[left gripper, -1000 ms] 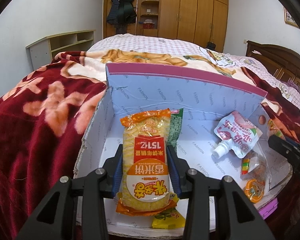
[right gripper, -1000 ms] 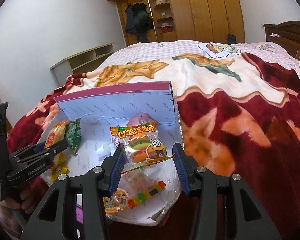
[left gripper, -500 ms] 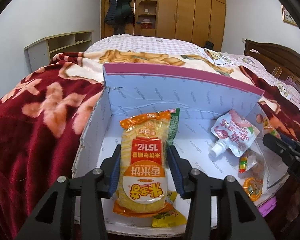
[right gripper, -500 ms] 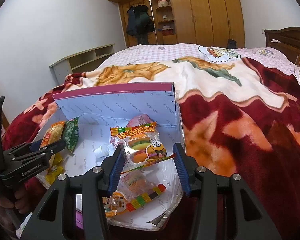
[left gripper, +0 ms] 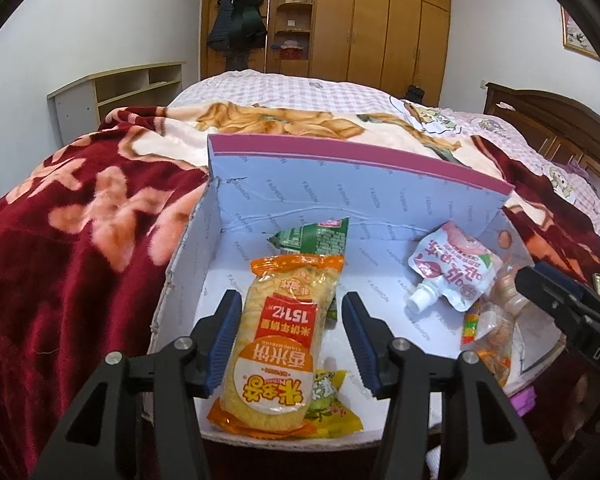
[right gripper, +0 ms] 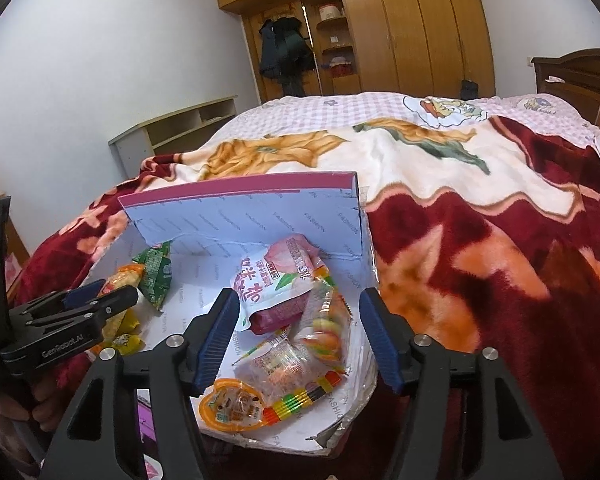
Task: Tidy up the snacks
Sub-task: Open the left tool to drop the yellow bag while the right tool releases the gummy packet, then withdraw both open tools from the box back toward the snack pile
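An open pale-blue cardboard box [left gripper: 300, 184] lies on the bed; it also shows in the right wrist view [right gripper: 260, 216]. In its left part lie an orange rice-cracker pack [left gripper: 278, 344], a green pack [left gripper: 316, 236] and a yellow pack [left gripper: 328, 400]. My left gripper [left gripper: 292, 336] is open, its jaws apart on either side of the cracker pack. In the right part lie a pink spout pouch [right gripper: 276, 284], a burger gummy bag [right gripper: 324, 320] and an orange jelly cup [right gripper: 228, 404]. My right gripper [right gripper: 300, 336] is open and empty above them.
The box sits on a red and cream flowered blanket [right gripper: 480, 240]. A wooden wardrobe [left gripper: 380, 20] and a low shelf [left gripper: 120, 88] stand at the back. A dark headboard [left gripper: 560, 120] is at the right. A purple item [left gripper: 524, 400] lies under the box's front right.
Both grippers opened and pulled back. The cracker pack now lies loose in the box. The gummy bag dropped from the right gripper onto the snacks beside the pink pouch.
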### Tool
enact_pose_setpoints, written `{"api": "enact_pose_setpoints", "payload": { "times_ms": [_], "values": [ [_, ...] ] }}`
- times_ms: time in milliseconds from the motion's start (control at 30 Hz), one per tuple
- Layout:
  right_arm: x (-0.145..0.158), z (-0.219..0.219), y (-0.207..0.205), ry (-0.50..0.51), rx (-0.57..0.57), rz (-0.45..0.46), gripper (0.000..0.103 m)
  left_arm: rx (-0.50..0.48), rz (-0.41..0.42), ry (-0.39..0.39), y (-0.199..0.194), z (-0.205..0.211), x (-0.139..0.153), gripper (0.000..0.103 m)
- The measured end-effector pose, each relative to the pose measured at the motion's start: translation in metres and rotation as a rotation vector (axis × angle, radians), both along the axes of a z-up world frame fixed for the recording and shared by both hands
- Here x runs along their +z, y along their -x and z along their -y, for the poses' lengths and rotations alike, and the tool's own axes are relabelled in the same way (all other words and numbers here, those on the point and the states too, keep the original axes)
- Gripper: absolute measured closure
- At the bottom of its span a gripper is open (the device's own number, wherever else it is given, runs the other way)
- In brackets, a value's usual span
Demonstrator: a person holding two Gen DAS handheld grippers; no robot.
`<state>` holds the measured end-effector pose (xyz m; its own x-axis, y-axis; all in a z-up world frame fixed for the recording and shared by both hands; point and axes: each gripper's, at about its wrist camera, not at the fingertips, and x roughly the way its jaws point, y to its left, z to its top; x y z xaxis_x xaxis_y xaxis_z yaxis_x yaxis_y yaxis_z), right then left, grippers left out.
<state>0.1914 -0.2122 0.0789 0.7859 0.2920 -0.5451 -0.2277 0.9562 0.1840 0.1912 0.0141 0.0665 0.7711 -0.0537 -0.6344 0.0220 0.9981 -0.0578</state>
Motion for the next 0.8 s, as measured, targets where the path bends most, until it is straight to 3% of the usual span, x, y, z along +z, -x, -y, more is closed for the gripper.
{"api": "enact_pose_setpoints", "payload": {
  "times_ms": [800],
  "values": [
    [0.016, 0.001, 0.061, -0.081, 0.032, 0.013, 0.039, -0.019, 0.028, 0.031, 0.063, 0.001, 0.025, 0.048]
  ]
}}
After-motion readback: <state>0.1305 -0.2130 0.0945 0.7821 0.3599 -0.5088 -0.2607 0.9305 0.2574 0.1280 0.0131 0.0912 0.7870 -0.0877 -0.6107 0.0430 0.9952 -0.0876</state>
